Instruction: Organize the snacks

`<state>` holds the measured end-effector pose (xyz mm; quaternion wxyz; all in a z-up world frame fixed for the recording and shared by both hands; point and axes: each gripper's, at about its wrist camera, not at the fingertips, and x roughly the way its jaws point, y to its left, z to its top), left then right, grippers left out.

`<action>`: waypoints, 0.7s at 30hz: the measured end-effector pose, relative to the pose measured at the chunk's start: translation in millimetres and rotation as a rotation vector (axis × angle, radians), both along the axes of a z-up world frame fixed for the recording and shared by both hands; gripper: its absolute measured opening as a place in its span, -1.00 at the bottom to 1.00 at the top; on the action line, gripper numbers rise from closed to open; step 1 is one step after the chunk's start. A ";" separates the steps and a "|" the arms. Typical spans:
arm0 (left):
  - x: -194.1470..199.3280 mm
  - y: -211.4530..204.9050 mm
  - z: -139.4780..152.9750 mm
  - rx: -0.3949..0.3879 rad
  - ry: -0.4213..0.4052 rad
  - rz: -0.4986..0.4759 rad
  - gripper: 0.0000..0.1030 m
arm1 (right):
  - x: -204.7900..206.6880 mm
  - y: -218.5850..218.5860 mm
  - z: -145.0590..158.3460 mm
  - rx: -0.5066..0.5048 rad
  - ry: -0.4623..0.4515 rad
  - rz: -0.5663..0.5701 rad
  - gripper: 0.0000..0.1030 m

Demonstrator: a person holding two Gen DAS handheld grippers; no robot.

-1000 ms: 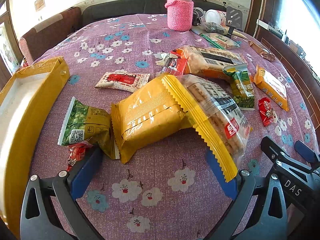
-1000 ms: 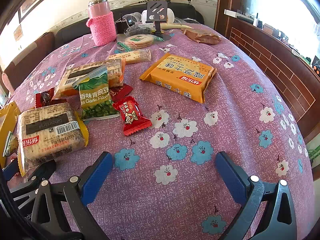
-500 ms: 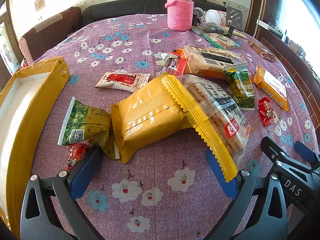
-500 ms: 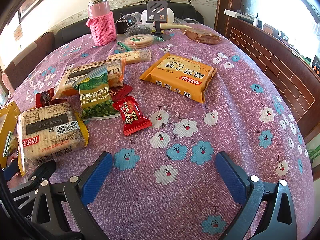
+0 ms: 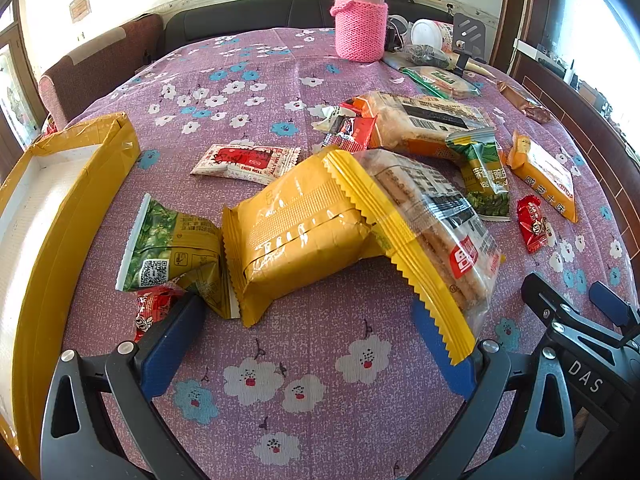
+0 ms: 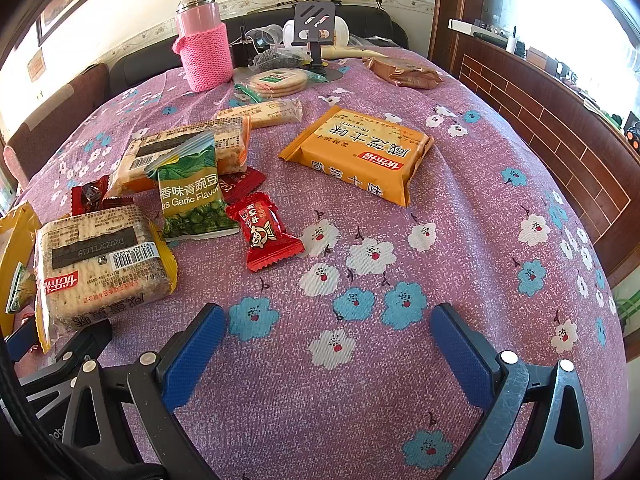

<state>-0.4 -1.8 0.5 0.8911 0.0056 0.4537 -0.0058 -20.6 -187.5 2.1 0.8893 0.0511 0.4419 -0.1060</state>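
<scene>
None of the snack packets [image 5: 304, 224] has reached the yellow box [image 5: 68, 200], which looks empty; all lie scattered on the flowered tablecloth [image 6: 460, 248] while left gripper [image 5: 308, 340] and right gripper [image 6: 328, 344] hover spread wide, holding nothing.

floral tablecloth [image 6: 460, 280], snack packets [image 5: 300, 224], yellow box [image 5: 60, 208]

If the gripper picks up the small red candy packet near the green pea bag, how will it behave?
The red candy packet probably weighs little. Its glossy wrapper may slip between the fingers. The crimped ends look floppy, so gripping the puffed middle seems safer.
</scene>
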 end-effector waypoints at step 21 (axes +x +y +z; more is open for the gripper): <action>-5.0 -0.3 -0.2 0.000 0.039 -0.035 1.00 | -9.6 2.2 1.3 0.007 0.021 0.043 1.00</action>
